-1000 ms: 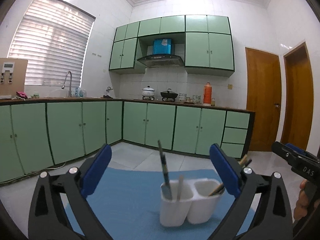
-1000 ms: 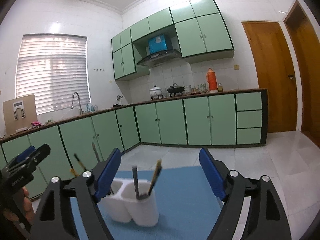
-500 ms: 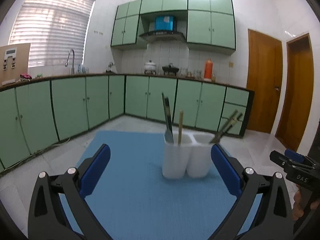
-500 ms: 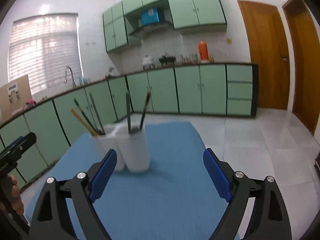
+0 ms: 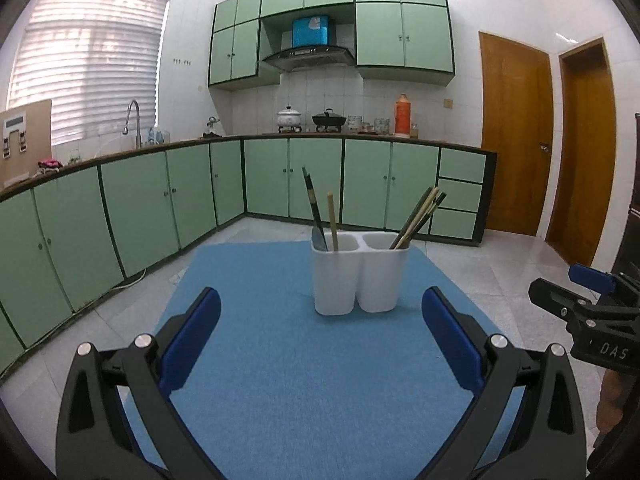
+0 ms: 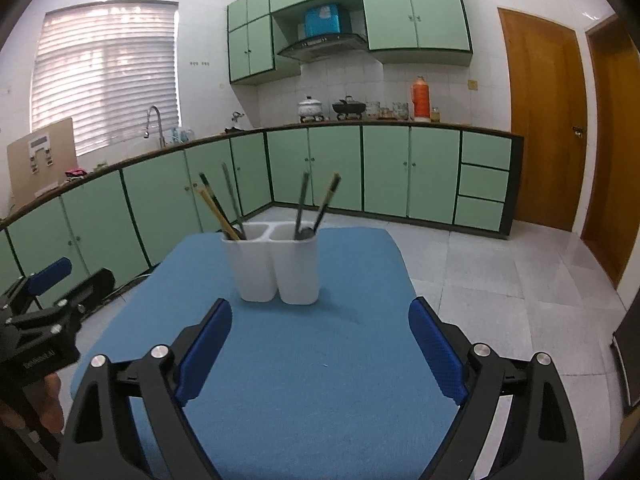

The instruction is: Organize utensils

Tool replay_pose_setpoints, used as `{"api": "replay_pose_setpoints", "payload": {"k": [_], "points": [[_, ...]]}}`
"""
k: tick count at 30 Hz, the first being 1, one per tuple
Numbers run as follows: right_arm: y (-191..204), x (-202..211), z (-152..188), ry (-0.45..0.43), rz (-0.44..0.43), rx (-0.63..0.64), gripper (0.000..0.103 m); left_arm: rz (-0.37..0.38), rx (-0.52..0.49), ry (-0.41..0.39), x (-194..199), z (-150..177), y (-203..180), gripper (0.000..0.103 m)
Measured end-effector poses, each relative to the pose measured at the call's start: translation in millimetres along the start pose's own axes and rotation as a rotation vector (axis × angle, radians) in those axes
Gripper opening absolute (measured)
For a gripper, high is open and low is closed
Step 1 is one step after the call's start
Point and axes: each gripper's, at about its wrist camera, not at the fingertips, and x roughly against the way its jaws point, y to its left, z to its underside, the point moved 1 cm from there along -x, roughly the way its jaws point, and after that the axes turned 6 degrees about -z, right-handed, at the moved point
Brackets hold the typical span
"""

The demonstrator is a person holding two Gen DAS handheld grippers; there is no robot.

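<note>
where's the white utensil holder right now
The utensil holder stands upright on the blue mat, near its far edge, ahead of both open hand-held grippers; it sits centre in the left wrist view and left of centre in the right.

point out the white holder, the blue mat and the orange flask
holder (image 5: 334, 280), left wrist view, front wall of its left cup
mat (image 5: 304, 380), left wrist view, bare middle
flask (image 6: 420, 98), right wrist view, its body

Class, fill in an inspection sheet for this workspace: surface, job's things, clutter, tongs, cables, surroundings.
Surface: blue mat, bare apart from the holder.
Job's things: white two-compartment holder standing upright; utensils leaning in both compartments.
Clutter: nothing seen on the mat.
Tongs: left tongs open, empty; right tongs open, empty.
Cables: nothing seen on the mat.
Surroundings: green cabinets, wooden doors, tiled floor.
</note>
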Motion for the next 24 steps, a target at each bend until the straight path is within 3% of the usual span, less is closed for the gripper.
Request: {"api": "replay_pose_setpoints", "payload": {"k": [7, 24], "points": [[9, 20, -13, -0.032, -0.008, 0.016, 0.088, 0.003, 0.002, -0.015, 22, -7, -1, 0.098], [21, 25, -15, -0.03, -0.038, 0.039, 0.088, 0.005, 0.001, -0.006, 25, -9, -7, 0.098]]}}
